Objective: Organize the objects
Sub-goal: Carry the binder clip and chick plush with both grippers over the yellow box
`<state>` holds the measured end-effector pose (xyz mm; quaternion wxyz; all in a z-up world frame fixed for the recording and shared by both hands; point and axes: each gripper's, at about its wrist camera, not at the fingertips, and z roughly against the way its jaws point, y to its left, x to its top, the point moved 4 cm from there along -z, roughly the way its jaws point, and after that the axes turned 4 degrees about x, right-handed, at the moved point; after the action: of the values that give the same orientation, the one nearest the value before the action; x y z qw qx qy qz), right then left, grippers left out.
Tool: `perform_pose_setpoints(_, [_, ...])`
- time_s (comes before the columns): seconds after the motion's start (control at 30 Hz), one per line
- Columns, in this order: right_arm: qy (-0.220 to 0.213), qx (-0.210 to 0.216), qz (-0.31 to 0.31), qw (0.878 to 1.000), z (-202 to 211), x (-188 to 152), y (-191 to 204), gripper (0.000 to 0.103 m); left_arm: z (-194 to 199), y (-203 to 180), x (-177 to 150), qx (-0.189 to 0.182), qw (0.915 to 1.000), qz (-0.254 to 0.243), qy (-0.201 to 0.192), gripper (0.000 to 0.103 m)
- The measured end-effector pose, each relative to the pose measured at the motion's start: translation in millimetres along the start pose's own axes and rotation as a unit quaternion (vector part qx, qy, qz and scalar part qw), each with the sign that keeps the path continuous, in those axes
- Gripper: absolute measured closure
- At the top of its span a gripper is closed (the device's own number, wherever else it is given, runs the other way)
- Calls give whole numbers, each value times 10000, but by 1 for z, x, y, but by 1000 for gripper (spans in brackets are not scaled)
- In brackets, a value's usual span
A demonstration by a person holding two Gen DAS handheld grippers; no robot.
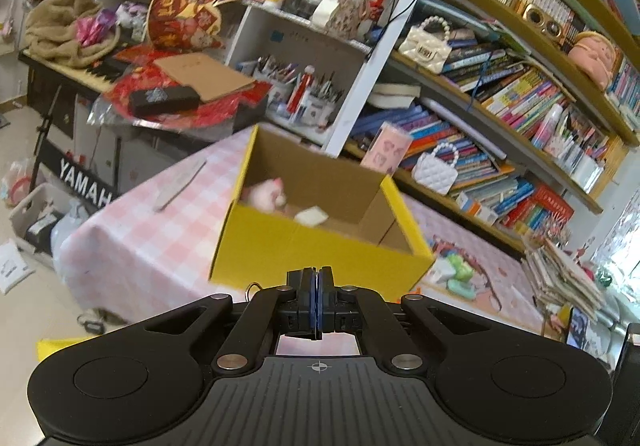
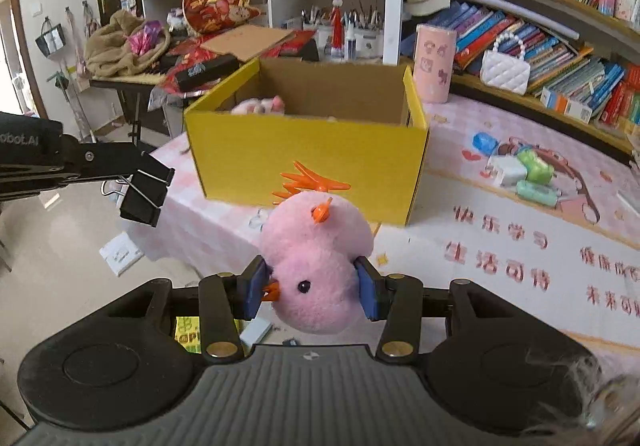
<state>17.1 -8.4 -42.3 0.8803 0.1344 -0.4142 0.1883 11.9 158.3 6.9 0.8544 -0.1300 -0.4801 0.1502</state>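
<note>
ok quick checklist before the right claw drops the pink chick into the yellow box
1. Right claw grips the pink chick: ok, pads squeeze both sides.
2. Yellow box open on top: ok.
3. Room inside the box: ok, only a pink plush and a small white item show.
4. Chick above the opening: not ok, it hangs in front of the near wall.
5. Left claw out of the way: ok, off to the left, shut on a black binder clip.

Each matte black plastic gripper (image 1: 316,300) (image 2: 311,288) has blue rubber finger pads (image 2: 256,286), brass-coloured pivot screws (image 2: 219,347), round side discs and a ribbed grey centre plate (image 1: 320,398) bearing a small crosshair mark.
</note>
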Motion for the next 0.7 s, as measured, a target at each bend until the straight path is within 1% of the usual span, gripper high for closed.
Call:
perform_pose_setpoints(0.13, [-272,17,-15,9996,-1,26,-7,59,-9,-13,28,-118,9996,-115,-248,103])
perform_pose_setpoints(0.2, [-479,60,25,9988,0,43,-10,59,-18,-19,41,-173,9993,-137,-318,103])
perform_pose_setpoints(0.33, [-849,66,61,9963,-9,81,-22,59,-45,-31,64,-179,9987,-242,-418,103])
perform_pose_setpoints(0.4, [-920,32,47,9957,-19,98,-31,59,-60,-35,72,-159,9987,-242,-424,103])
perform_pose_setpoints(0.5, [-936,20,70,9956,-38,118,-42,59,-85,-38,79,-98,9991,-186,-379,103])
perform_pose_setpoints(0.57, [-874,42,173,9960,-54,127,-48,59,-102,-39,79,-23,9993,-185,-317,103])
perform_pose_setpoints(0.7, [-515,58,449,9976,-93,133,-53,59,-133,-38,73,175,9997,-178,-26,103])
